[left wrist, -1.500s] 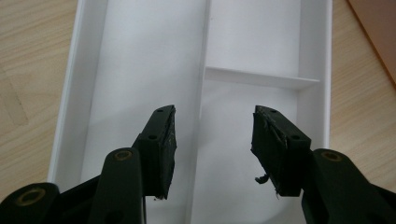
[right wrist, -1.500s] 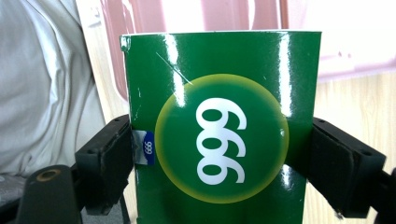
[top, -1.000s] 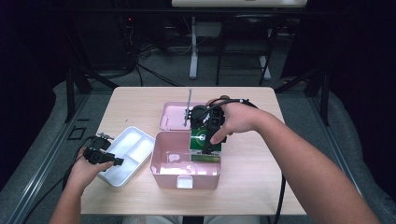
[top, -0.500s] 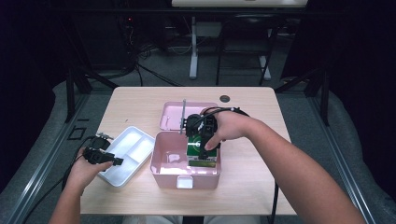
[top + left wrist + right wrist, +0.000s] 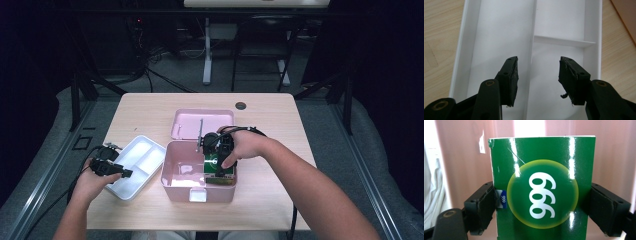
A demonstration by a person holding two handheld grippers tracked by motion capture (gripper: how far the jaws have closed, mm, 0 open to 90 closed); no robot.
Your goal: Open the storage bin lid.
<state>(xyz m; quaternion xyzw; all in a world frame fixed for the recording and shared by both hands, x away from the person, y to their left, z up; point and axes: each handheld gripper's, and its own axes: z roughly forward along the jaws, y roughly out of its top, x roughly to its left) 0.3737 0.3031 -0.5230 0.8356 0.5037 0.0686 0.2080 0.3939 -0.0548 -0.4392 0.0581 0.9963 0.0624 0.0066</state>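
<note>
While my right gripper [image 5: 541, 202] pinches the green box [image 5: 542, 187] by its two long sides inside the pink bin [image 5: 175, 175], its long axis runs straight away from my jaws, printed face up; my left gripper [image 5: 537, 75], jaws spread, hovers over the white tray [image 5: 499, 30]

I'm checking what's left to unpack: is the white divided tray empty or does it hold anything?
Empty, as far as shown. The white tray has bare compartments under the open left gripper, and its visible sections look bare from above too.
</note>
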